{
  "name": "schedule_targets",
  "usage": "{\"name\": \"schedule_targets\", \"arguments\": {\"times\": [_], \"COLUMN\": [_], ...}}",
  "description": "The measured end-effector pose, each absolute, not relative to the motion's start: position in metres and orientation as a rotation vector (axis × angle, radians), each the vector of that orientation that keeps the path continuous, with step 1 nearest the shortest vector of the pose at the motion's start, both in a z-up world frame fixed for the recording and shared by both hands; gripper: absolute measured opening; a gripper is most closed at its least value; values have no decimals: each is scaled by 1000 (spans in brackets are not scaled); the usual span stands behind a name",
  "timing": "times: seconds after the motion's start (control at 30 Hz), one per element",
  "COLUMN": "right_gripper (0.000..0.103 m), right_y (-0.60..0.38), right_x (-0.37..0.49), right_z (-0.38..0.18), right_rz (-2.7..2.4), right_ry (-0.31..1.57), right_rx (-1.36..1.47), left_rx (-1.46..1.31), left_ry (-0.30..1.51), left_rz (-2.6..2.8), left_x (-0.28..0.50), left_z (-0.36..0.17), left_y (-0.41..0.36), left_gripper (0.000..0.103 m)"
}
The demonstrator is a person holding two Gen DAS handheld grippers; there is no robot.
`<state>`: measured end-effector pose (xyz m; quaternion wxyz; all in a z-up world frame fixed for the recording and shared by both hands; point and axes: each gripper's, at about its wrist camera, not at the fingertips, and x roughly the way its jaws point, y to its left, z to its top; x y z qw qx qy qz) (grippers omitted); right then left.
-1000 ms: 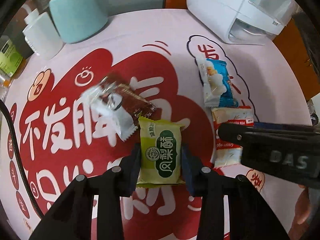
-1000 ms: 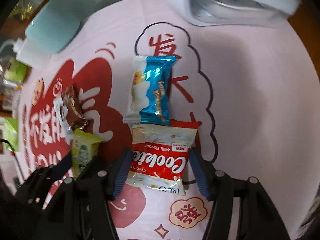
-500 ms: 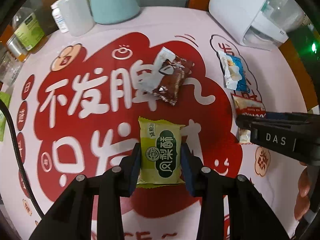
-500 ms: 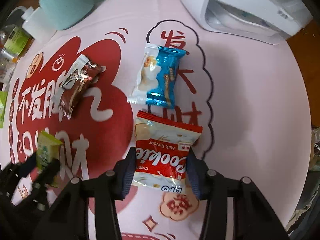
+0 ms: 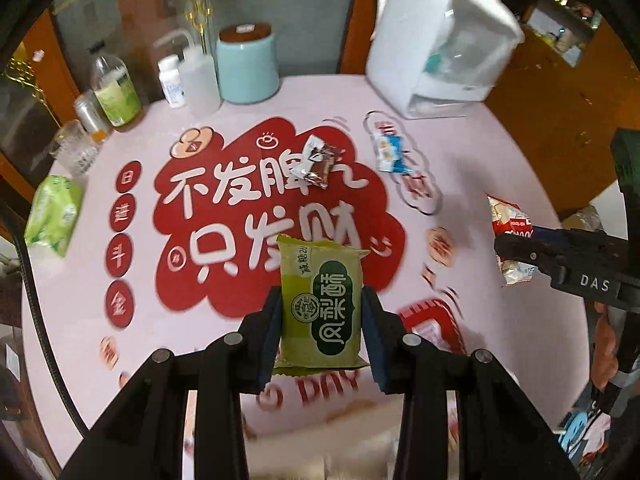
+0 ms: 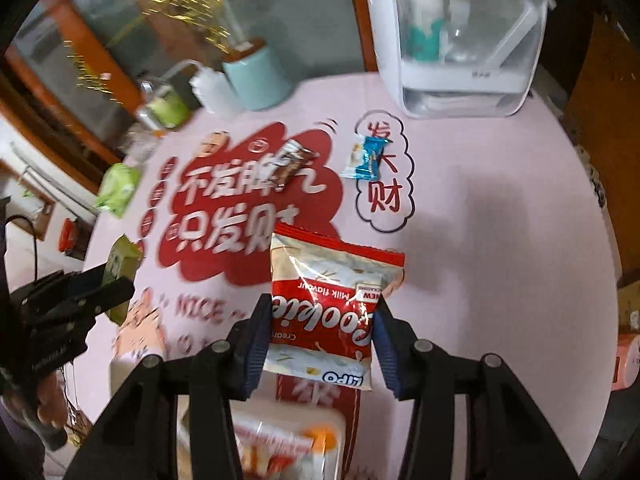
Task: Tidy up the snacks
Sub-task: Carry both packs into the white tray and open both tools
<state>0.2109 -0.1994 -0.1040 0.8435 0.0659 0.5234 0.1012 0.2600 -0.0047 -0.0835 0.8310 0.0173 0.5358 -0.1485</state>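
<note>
Two packets are held above the pink counter (image 5: 500, 152). The left hand-held gripper (image 5: 322, 312) pinches a green rectangular foil pastry packet (image 5: 320, 304). The right hand-held gripper (image 6: 320, 320) pinches a red-and-white plastic cookie packet (image 6: 324, 304).

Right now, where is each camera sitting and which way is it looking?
Left wrist: rides the left gripper, looking forward and down at the pink table mat; its fingers clamp a green pastry packet, and the right gripper pokes in.
Right wrist: rides the right gripper, looking the same way; its fingers clamp a red cookie packet, left gripper at the edge.
Both see the brown snack, blue snack and teal canister.
</note>
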Motion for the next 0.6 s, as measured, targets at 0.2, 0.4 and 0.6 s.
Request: {"name": "schedule_targets", "arguments": {"times": [0.2, 0.4, 0.6], "right_gripper": [48, 48, 48], "right_y": [-195, -184, -170], "right_x": [139, 79, 48], "right_z": [-68, -69, -96], "right_rz": [284, 280, 294], "right_ry": [1007, 965, 1019], "right_rx": [168, 149, 105], "left_rx": [38, 78, 43], "left_ry": [1085, 1023, 1041], "left_rz": [-327, -304, -210], "left_x": [189, 123, 85], "left_z": [-42, -34, -66], "left_y": [-3, -9, -12], "left_gripper": [36, 36, 36]}}
